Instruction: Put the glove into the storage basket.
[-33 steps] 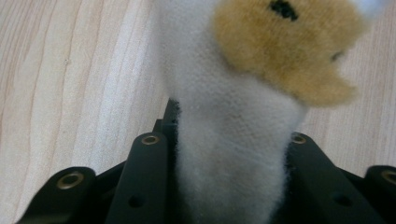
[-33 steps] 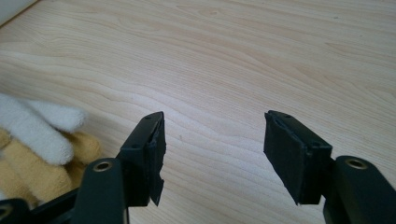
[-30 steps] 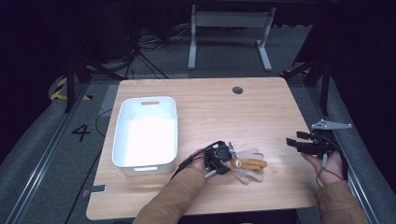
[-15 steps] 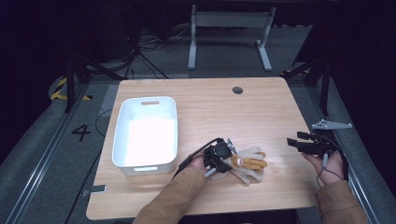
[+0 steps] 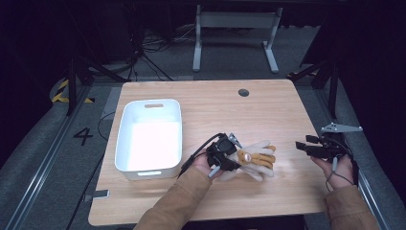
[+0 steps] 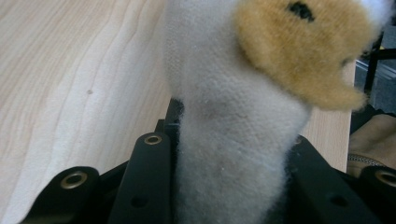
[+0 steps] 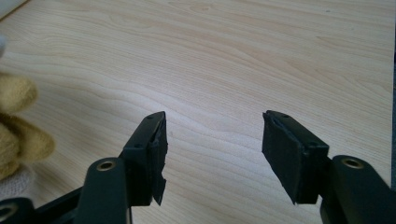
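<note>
One fuzzy cream-and-tan glove (image 5: 253,160) pinched by left gripper (image 5: 225,155), right gripper (image 7: 212,154) spread above woodgrain table (image 5: 268,110)

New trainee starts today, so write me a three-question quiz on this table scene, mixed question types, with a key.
1. True or false: the left gripper is shut on the plush toy.
2. Multiple choice: the white bin holds
A. the plush toy
B. nothing visible
C. a gripper
3. Fill in: the right gripper has its jaws ____ over bare table.

Key
1. True: in the left gripper view the toy's white fabric is pinched between the two black jaws.
2. B: its white inside looks bare from the high view.
3. Open: a wide gap shows wood between them.
</note>
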A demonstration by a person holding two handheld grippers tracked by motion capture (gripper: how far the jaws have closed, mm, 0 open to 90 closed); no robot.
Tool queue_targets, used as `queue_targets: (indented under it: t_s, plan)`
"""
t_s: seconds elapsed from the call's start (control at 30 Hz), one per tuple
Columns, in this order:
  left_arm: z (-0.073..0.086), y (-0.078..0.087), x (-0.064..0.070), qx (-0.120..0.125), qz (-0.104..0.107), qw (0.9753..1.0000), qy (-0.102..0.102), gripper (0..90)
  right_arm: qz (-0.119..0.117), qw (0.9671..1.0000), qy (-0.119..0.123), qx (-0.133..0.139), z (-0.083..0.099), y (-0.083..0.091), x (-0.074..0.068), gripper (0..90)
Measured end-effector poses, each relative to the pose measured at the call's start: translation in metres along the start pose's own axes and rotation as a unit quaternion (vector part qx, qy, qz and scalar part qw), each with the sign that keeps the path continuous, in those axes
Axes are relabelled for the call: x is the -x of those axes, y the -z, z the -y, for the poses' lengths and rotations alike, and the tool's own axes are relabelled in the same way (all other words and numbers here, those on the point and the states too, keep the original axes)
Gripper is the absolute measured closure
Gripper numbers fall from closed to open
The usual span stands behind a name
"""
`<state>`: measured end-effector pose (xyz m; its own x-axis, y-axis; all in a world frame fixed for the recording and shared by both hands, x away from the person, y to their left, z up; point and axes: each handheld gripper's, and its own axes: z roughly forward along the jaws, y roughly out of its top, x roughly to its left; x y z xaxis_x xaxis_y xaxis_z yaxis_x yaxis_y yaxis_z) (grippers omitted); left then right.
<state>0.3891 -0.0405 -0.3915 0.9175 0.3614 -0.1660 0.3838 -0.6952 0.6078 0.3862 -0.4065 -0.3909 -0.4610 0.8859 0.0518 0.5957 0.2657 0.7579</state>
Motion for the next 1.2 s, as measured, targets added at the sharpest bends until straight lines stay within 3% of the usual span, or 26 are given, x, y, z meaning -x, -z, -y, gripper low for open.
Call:
queue_targets:
  t_s: [0.4,0.73,0.8,0.87,0.9,0.93,0.97,1.07,1.13,1.2]
  plan:
    - [-0.008,0.019,0.001,-0.004,-0.018,0.9997,0.015,69.8,-0.001,1.0000,-0.001,-0.006,-0.001,-0.003,0.002,41.0]
    - [-0.018,0.046,-0.004,-0.032,-0.042,0.9965,0.065,69.7,-0.010,0.9997,0.001,-0.021,-0.005,-0.016,0.000,41.0]
    - [-0.022,0.054,-0.008,-0.049,-0.054,0.9935,0.088,69.7,-0.013,0.9996,0.003,-0.025,-0.006,-0.021,0.001,41.1]
    - [-0.023,0.056,-0.009,-0.056,-0.057,0.9925,0.093,69.7,-0.014,0.9996,0.004,-0.025,-0.006,-0.022,0.002,41.1]
    - [-0.026,0.059,-0.012,-0.070,-0.060,0.9905,0.102,69.7,-0.014,0.9996,0.002,-0.026,-0.007,-0.023,0.002,41.2]
    - [-0.026,0.059,-0.012,-0.070,-0.060,0.9905,0.102,69.7,-0.014,0.9996,0.001,-0.025,-0.007,-0.023,0.003,41.2]
    - [-0.029,0.062,-0.015,-0.082,-0.067,0.9886,0.107,69.7,-0.014,0.9996,0.000,-0.026,-0.007,-0.024,0.003,41.3]
    - [-0.032,0.065,-0.018,-0.091,-0.075,0.9870,0.109,69.7,-0.014,0.9996,0.000,-0.026,-0.006,-0.025,0.005,41.3]
    - [-0.036,0.070,-0.021,-0.104,-0.081,0.9840,0.120,69.7,-0.015,0.9995,-0.003,-0.029,-0.006,-0.026,0.006,41.3]
    - [-0.039,0.073,-0.023,-0.109,-0.085,0.9828,0.123,69.7,-0.014,0.9994,-0.003,-0.030,-0.006,-0.028,0.008,41.3]
